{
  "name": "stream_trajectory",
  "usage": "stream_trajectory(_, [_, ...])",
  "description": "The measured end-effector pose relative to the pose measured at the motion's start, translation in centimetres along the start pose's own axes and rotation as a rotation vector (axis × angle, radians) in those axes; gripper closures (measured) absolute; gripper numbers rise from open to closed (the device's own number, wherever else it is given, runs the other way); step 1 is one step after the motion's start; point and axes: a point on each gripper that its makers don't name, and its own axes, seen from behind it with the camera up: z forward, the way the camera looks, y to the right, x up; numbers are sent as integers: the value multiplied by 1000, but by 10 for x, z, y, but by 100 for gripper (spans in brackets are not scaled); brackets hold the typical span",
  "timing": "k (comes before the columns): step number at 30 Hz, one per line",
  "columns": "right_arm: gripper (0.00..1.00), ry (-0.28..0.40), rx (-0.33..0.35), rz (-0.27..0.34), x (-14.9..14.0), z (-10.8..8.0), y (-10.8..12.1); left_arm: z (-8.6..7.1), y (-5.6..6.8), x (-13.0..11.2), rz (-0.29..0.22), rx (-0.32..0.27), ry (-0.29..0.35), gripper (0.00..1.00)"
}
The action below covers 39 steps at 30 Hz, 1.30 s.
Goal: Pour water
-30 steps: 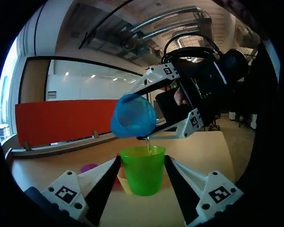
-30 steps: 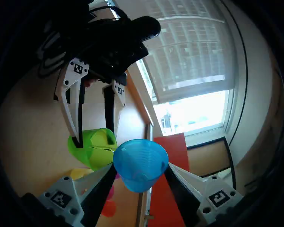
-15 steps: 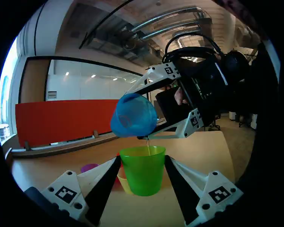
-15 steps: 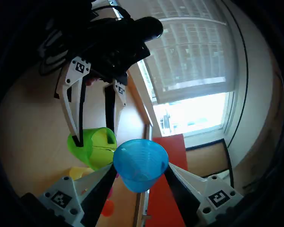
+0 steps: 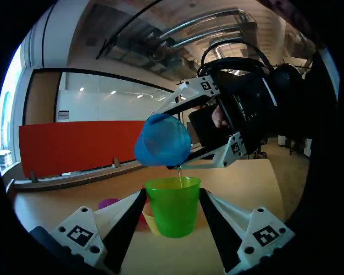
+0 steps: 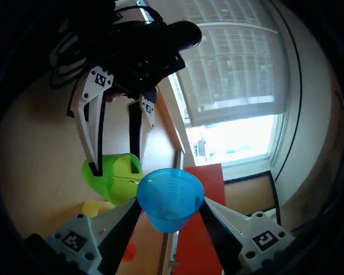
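My left gripper [image 5: 173, 206] is shut on a green cup [image 5: 173, 205] that stands upright just above the wooden table [image 5: 250, 183]. Above it my right gripper [image 5: 176, 135] holds a blue cup [image 5: 162, 140] tipped steeply over. A thin stream of water [image 5: 180, 176] falls from the blue cup's lip into the green cup. In the right gripper view the blue cup [image 6: 170, 199] sits between my right gripper's [image 6: 170, 206] fingers, and the green cup [image 6: 111, 176] lies beyond it in the left gripper [image 6: 117, 167].
A yellow cup [image 5: 149, 222], a purple cup [image 5: 108, 202] and a red one stand on the table behind the green cup. A red partition [image 5: 75, 146] runs along the far table edge. A bright window [image 6: 231, 105] lies past the table.
The blue cup has tipped slightly further and the right gripper has rolled a little. The stream keeps falling into the green cup, which has stayed in place.
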Motion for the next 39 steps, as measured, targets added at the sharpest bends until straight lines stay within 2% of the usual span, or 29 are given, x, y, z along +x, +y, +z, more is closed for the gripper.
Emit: stream_trajectory(39, [11,1,-7,-53,8,-2,0,0,1,0,-4,-3,3,16])
